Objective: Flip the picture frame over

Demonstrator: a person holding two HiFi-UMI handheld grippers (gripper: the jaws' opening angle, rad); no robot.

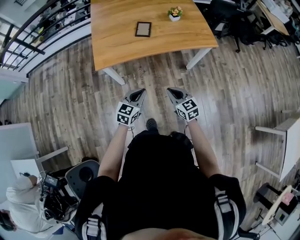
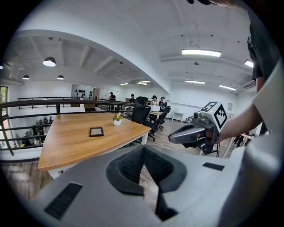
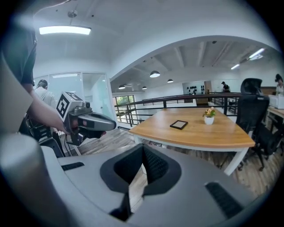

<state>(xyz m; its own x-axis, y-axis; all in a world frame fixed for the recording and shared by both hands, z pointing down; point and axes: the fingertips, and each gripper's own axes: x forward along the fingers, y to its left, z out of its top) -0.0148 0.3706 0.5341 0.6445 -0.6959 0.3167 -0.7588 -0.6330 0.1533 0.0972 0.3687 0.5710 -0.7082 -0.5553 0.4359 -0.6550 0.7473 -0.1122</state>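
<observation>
A small dark picture frame point(image 1: 143, 29) lies flat on the wooden table point(image 1: 117, 42), face up, near a little potted flower point(image 1: 175, 14). The frame point(image 2: 96, 131) shows again in the left gripper view, and the frame point(image 3: 179, 125) in the right gripper view. Both grippers hang over the floor well short of the table. My left gripper point(image 1: 138, 95) is shut and holds nothing. My right gripper point(image 1: 173, 92) is likewise shut and holds nothing. Each gripper view shows the other gripper beside it.
White table legs point(image 1: 114, 75) stand between me and the tabletop. Office chairs point(image 1: 229, 21) sit at the table's far right. A railing point(image 1: 42, 28) runs along the left. A seated person point(image 1: 21, 206) with camera gear is at lower left, and a white table point(image 1: 290, 145) at right.
</observation>
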